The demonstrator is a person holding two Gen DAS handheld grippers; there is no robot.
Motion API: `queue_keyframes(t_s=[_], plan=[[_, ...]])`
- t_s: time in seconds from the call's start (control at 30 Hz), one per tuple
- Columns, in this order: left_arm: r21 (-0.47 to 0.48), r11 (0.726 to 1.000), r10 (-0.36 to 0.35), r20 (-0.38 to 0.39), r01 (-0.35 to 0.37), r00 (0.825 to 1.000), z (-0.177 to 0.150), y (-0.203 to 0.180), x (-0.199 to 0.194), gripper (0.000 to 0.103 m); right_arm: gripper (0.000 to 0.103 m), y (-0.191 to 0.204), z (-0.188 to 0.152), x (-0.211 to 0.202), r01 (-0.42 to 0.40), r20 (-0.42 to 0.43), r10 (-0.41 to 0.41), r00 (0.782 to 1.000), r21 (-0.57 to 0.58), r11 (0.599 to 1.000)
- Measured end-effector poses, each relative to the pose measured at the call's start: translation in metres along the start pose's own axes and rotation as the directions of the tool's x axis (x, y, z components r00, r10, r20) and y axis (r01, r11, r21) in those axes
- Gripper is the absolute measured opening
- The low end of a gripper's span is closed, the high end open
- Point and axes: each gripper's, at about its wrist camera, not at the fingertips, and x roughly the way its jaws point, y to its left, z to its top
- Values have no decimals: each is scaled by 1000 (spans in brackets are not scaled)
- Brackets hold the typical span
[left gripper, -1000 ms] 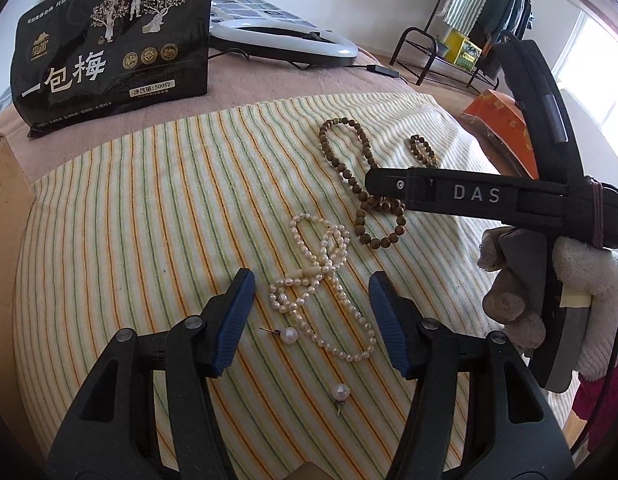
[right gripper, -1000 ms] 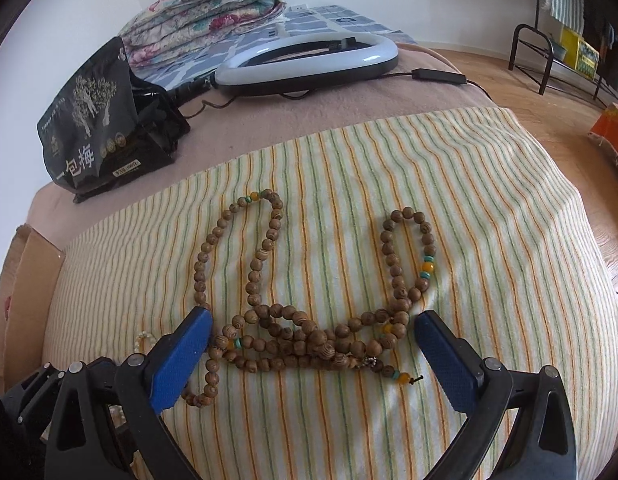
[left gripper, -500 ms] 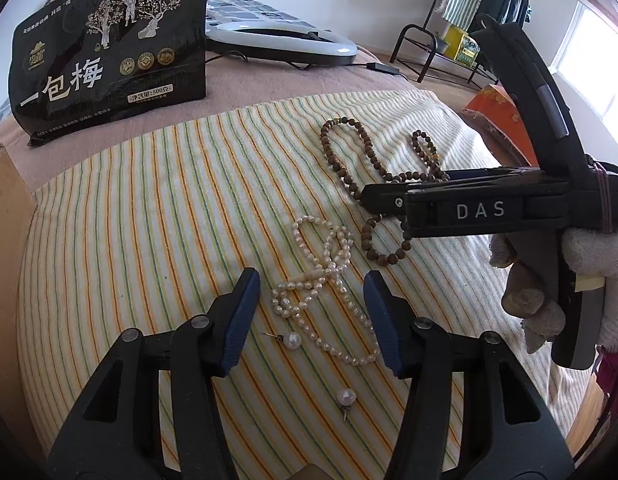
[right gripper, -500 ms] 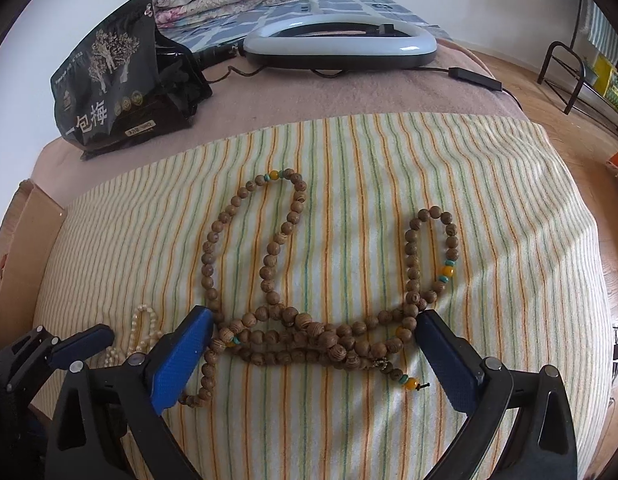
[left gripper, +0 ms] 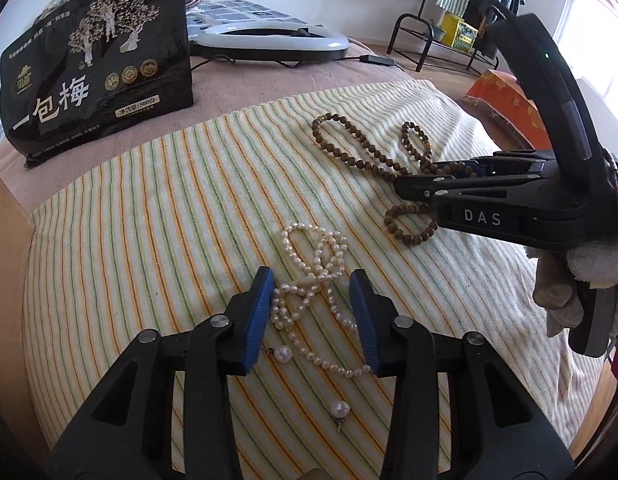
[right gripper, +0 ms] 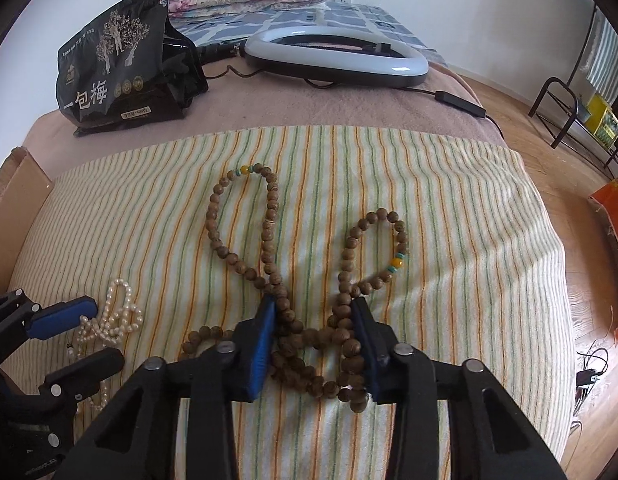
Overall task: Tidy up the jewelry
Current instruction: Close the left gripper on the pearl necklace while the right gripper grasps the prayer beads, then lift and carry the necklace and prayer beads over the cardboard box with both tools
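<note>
A white pearl necklace (left gripper: 313, 276) lies in loops on the striped cloth (left gripper: 149, 220). My left gripper (left gripper: 312, 286) is open, with its blue pads on either side of the necklace's middle. Two loose pearl earrings (left gripper: 283, 354) lie near it. A brown wooden bead strand (right gripper: 269, 232) with yellow and teal beads lies to the right. My right gripper (right gripper: 313, 316) is partly closed, its pads on either side of the bead bunch, and it also shows in the left wrist view (left gripper: 437, 184). The pearl necklace also shows in the right wrist view (right gripper: 113, 316).
A black snack bag (left gripper: 97, 76) stands at the back left. A white ring light (left gripper: 269, 40) with its cable lies behind the cloth. A cardboard box edge (left gripper: 5, 240) is at the left. An orange box (left gripper: 505, 96) and a clothes rack (left gripper: 449, 20) stand off to the right.
Both grippers have come down and forward over the jewelry and narrowed: the left around the pearl necklace, the right around the wooden bead bunch.
</note>
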Motion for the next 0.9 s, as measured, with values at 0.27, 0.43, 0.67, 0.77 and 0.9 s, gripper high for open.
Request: queue_keyframes(t_s=[0.27, 0.43, 0.67, 0.77, 0.9], plan=[[-22, 1000, 7, 14, -6, 1000, 3, -1, 1, 7, 10, -4, -1, -5, -23, 21, 22, 1000, 25, 999], [-40, 999, 3, 58, 0, 998, 5, -1, -18, 6, 10, -11, -3, -23, -60, 52, 56, 997, 66, 996], [-44, 999, -7, 121, 12, 993, 13, -2, -57, 5, 10, -9, -3, -64, -68, 113, 61, 992, 56, 996], [-47, 999, -6, 143, 13, 990, 13, -1, -75, 5, 10, -6, -5, -83, -75, 136, 68, 988, 49, 996], [-55, 998, -1, 174, 11, 985, 12, 0, -101, 5, 10, 3, -5, -113, -71, 172, 66, 983, 24, 997]])
